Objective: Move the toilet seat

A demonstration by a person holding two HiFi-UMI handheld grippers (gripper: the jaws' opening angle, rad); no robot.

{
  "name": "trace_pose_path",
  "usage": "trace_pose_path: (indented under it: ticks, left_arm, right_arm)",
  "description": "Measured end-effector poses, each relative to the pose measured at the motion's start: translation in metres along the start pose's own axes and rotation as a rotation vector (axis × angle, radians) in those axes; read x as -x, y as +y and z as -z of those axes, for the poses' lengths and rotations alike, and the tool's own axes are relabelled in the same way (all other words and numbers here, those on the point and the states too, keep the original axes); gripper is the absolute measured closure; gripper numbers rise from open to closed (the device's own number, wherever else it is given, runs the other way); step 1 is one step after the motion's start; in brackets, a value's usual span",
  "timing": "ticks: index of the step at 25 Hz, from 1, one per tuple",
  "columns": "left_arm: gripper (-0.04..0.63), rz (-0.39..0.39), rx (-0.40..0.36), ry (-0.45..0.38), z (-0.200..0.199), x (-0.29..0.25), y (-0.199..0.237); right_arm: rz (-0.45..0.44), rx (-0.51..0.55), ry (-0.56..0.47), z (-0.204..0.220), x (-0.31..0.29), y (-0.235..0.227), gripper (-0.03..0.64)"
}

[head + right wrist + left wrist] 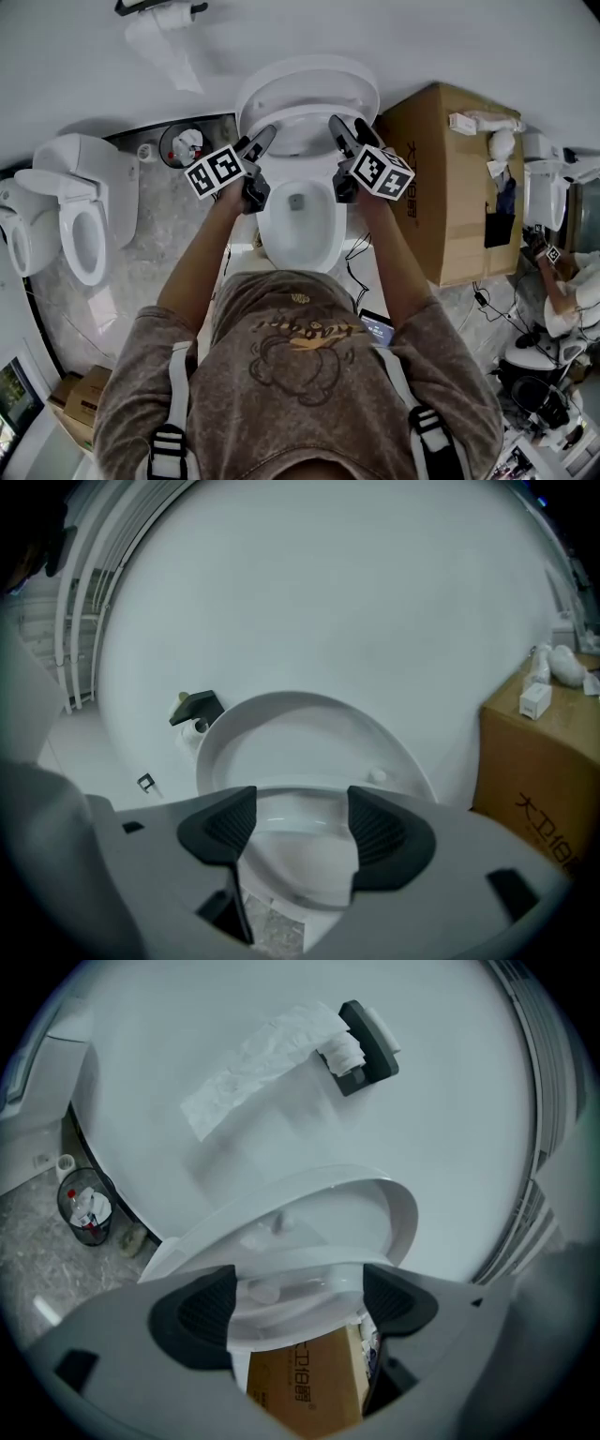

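Head view: the person stands over the toilet bowl [298, 220], with the toilet seat [302, 112] tipped up near the raised lid [309, 80] at the wall. The left gripper [261, 142] and right gripper [351, 131] reach its two sides. A cardboard box [450, 178] stands just right of the bowl.

Left gripper view: the left gripper [295, 1302] has its jaws wide apart, the seat's rim [300, 1279] lying in the gap, not clamped.

Right gripper view: the right gripper [292, 827] is also parted, the seat's rim [291, 808] between its pads [225, 832], ungripped
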State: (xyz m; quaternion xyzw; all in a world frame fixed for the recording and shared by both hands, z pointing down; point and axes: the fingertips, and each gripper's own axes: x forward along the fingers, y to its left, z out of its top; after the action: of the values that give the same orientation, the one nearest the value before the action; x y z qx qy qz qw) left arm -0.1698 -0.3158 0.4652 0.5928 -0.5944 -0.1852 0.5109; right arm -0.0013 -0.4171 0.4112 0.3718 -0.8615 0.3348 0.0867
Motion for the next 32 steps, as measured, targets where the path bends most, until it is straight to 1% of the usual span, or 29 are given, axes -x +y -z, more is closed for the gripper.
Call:
trace_pose_path:
  ticks: [5, 12, 15, 18, 23, 25, 30, 32]
  left_arm:
    - [0.167, -0.017, -0.016, -0.002, 0.0, -0.002, 0.002]
    - [0.167, -0.023, -0.016, -0.005, 0.001, -0.001, 0.002]
    - [0.167, -0.024, -0.027, -0.003, 0.003, 0.001, -0.001]
    - [0.167, -0.009, -0.038, 0.002, 0.006, 0.008, -0.009]
    - [0.167, 0.025, -0.088, 0.015, 0.016, 0.026, -0.029]
    - [0.167, 0.049, -0.121, 0.026, 0.021, 0.034, -0.043]
    - [0.167, 0.121, -0.237, 0.047, 0.035, 0.059, -0.089]
    - [0.168, 0.143, -0.316, 0.056, 0.043, 0.07, -0.108]
  right_arm:
    - [-0.001, 0.021, 0.006, 0.0, 0.0, -0.003, 0.35]
    - [-0.004, 0.04, 0.021, 0.002, 0.001, -0.004, 0.35]
    - [-0.019, 0.057, 0.041, 0.002, 0.005, -0.003, 0.348]
    - [-0.038, 0.078, 0.054, 0.003, 0.011, 0.001, 0.342]
    - [-0.072, 0.128, 0.068, 0.003, 0.032, 0.012, 0.339]
    - [-0.09, 0.145, 0.067, 0.003, 0.045, 0.018, 0.339]
    - [-0.125, 0.194, 0.064, 0.004, 0.089, 0.033, 0.339]
    - [-0.139, 0.219, 0.063, 0.005, 0.108, 0.041, 0.339]
